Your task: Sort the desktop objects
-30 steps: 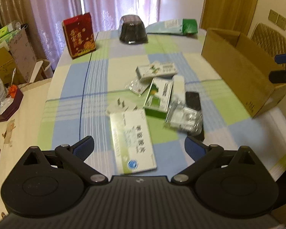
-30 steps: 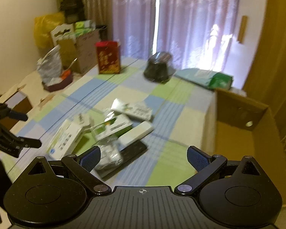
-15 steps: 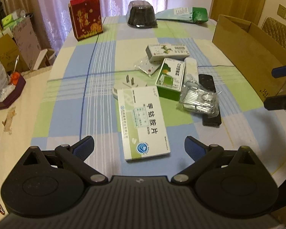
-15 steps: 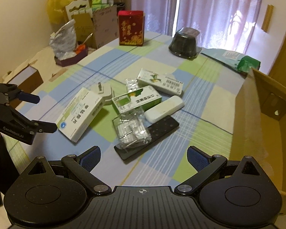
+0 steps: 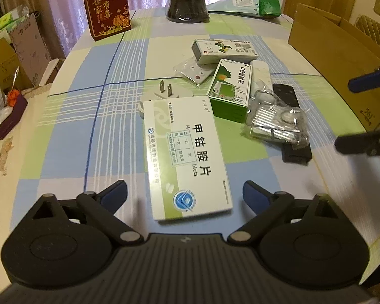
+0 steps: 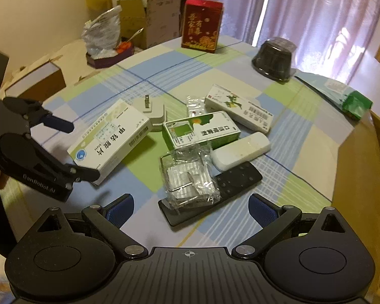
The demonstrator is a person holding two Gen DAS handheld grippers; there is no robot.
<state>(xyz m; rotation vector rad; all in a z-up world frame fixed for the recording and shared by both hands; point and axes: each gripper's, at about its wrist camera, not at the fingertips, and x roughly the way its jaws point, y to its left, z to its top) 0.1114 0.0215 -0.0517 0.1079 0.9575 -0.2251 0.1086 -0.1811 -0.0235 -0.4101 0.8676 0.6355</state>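
At the near edge of the counter [image 5: 63, 116], the left tool [image 5: 185, 190] stands wide and empty, its jaws either side of the white medicine box [image 5: 187, 157], not yet touching it. The right tool [image 6: 190, 206], likewise wide and empty, hovers above the bagged packet [image 6: 187, 174] lying on the black remote [image 6: 230, 179]. In my judgement the approach step is in hand; the next move calls for lowering and closing on the box, presumably for the cardboard box [image 5: 337, 50] at far right.

"甲钴胺片" on white medicine box [image 5: 187, 159], "口清喷雾剂" on green box [image 5: 229, 88], perhaps "吾家有喜" on red box [image 5: 106, 7]
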